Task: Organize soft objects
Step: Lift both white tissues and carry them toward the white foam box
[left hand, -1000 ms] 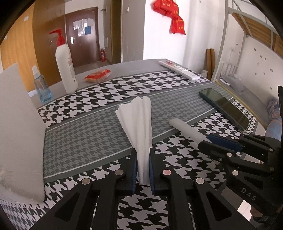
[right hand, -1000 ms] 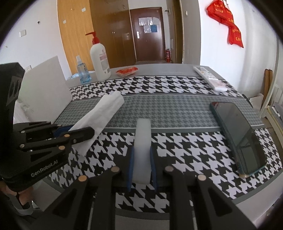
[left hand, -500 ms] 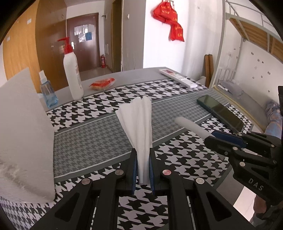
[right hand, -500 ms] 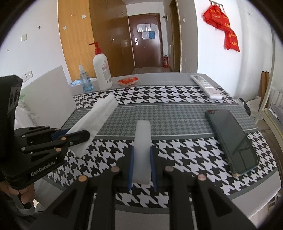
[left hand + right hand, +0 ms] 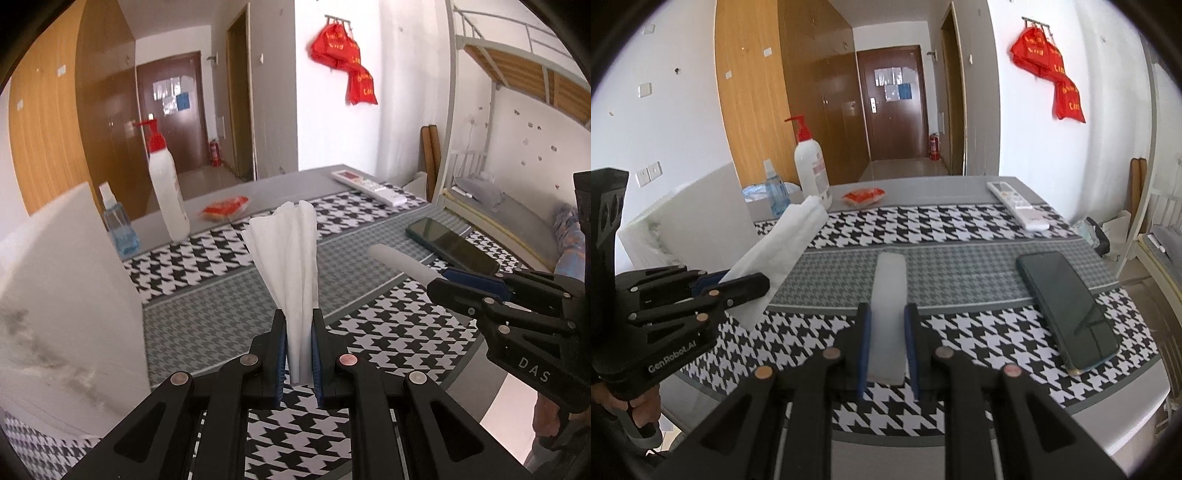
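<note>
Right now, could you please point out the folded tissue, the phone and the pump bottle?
folded tissue (image 5: 288, 254): left wrist view, middle of its fanned folds.
phone (image 5: 1067, 302): right wrist view, centre of its screen.
pump bottle (image 5: 812, 173): right wrist view, white body.

The black body of the right gripper, seen from the left wrist view, carries the white letters "DAS". The black body of the left gripper, seen from the right wrist view, reads "GenRobot.AI". The yellow characters on the red hangings are too blurred to read.
</note>
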A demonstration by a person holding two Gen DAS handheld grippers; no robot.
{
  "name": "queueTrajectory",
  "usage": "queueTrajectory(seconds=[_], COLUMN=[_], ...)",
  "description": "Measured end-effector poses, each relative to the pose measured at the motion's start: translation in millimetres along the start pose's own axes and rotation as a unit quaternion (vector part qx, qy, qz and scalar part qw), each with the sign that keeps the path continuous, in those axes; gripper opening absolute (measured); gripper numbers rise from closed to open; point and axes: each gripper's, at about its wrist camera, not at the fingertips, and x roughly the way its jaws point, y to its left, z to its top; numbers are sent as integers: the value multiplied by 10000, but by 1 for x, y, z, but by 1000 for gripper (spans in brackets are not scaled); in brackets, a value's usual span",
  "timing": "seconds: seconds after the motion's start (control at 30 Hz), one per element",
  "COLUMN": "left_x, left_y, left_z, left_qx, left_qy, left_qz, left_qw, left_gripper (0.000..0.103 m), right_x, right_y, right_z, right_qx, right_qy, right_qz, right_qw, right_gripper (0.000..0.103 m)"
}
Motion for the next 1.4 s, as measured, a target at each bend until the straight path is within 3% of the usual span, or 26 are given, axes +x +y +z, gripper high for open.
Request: queueTrajectory(seconds=[1.4], left_x=[-65], left_y=[38], left_z=[25], left_qx=[208], left_qy=[-1004], left_qz=[200], left_qw=[9945], left_gripper=[13], right_x=[-37], right_y=[42], right_z=[42], right_qx=[-253], right_qy=[-966], right_qz=[-100], right_qw=[9950], right_gripper=[21])
